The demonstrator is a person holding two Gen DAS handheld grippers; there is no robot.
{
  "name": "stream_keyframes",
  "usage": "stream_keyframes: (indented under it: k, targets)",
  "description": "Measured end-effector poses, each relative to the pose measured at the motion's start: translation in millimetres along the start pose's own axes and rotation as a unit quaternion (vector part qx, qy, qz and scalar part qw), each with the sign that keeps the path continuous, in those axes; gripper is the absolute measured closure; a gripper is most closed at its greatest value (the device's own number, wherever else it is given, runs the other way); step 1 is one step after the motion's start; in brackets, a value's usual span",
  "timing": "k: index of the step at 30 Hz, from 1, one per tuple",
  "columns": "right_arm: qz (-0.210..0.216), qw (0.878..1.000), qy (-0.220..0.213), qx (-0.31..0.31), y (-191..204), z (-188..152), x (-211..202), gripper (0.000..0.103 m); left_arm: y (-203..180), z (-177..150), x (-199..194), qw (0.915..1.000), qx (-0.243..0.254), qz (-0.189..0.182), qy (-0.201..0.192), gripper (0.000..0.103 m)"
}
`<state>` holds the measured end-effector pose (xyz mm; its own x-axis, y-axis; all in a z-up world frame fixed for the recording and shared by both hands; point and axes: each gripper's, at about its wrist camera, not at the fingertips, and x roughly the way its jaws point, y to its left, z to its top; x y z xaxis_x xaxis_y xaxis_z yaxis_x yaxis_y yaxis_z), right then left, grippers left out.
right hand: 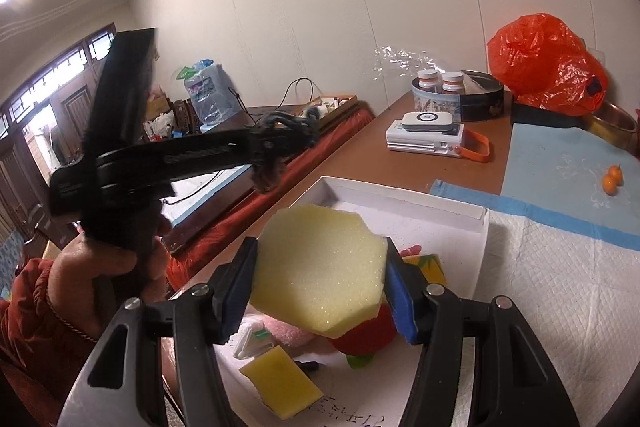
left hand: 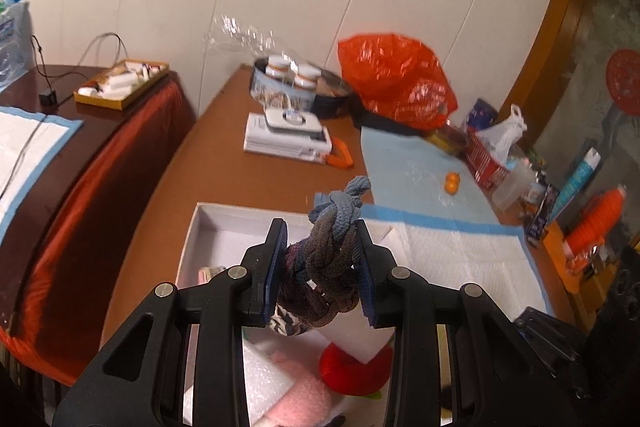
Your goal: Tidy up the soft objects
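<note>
A white box (right hand: pixel 478 217) on a brown table (left hand: pixel 224 171) holds a red plush toy (left hand: pixel 352 371), a pink soft piece (left hand: pixel 298 391) and a small yellow sponge (right hand: pixel 286 387). Above it, the left gripper (left hand: pixel 322 259) clamps a knotted braided rope (left hand: pixel 330 247), raised off the box; the right gripper (right hand: pixel 320 283) squeezes a pale yellow foam piece (right hand: pixel 320 275). Behind stand a round tin (left hand: pixel 280 89) with jars, an orange plastic bag (left hand: pixel 396 79) and two small oranges (left hand: pixel 452 183) on a blue pad (left hand: pixel 404 167), against a cream wall.
</note>
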<state>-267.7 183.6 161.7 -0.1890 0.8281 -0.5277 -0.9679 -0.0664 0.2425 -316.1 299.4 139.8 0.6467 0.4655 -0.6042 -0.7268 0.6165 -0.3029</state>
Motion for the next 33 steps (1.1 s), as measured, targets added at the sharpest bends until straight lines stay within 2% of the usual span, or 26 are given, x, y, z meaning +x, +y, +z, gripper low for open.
stream_keyframes:
  k: [5, 6, 8, 9, 10, 11, 13, 19, 24, 29, 33]
  targets:
    - [-0.01, 1.0, 0.019, -0.011, 9.3, -3.5, 18.3, 0.041, 21.2, -7.2, 32.1, 0.998, -0.019, 0.02, 0.057, 0.068]
    - [-0.013, 1.0, 0.024, -0.013, 11.1, -5.1, 23.0, 0.04, 24.4, -9.0, 33.8, 0.9975, -0.024, 0.019, 0.063, 0.063]
    - [-0.022, 0.999, 0.032, -0.015, 13.4, -8.5, 31.0, 0.035, 30.8, -11.9, 32.3, 0.9974, -0.034, 0.017, 0.062, 0.036]
    - [-0.025, 0.999, 0.034, -0.015, 14.1, -10.5, 34.2, 0.031, 31.6, -12.1, 28.1, 0.9978, -0.035, 0.021, 0.052, 0.012]
    - [-0.031, 0.999, 0.037, -0.015, 14.2, -12.5, 36.6, 0.017, 31.9, -11.6, 24.2, 0.9983, -0.034, 0.025, 0.042, 0.0]
    - [-0.035, 0.999, 0.036, -0.014, 14.1, -13.9, 37.1, 0.008, 32.0, -10.3, 17.8, 0.9988, -0.032, 0.026, 0.027, 0.0]
    - [-0.044, 0.999, 0.028, -0.012, 14.3, -14.3, 34.5, 0.0, 32.2, -8.6, 7.4, 0.999, -0.032, 0.029, 0.012, 0.0]
    - [-0.068, 0.998, -0.015, -0.009, 15.5, -10.5, 18.5, 0.0, 30.3, -4.9, -20.8, 0.9986, -0.037, 0.03, -0.025, 0.0]
    - [-0.062, 0.996, -0.054, -0.015, 14.7, -6.3, 1.4, 0.0, 12.3, -4.2, -58.3, 0.9959, -0.036, 0.042, -0.072, 0.0]
    - [-0.053, 0.992, -0.113, -0.004, 4.2, -3.0, -28.5, 0.0, -11.9, -6.8, -87.8, 0.9931, -0.03, 0.054, -0.099, 0.0]
    - [-0.038, 0.989, -0.14, 0.008, -8.8, -3.0, -54.2, 0.0, -38.3, -11.6, -103.9, 0.9893, -0.015, 0.1, -0.104, 0.0]
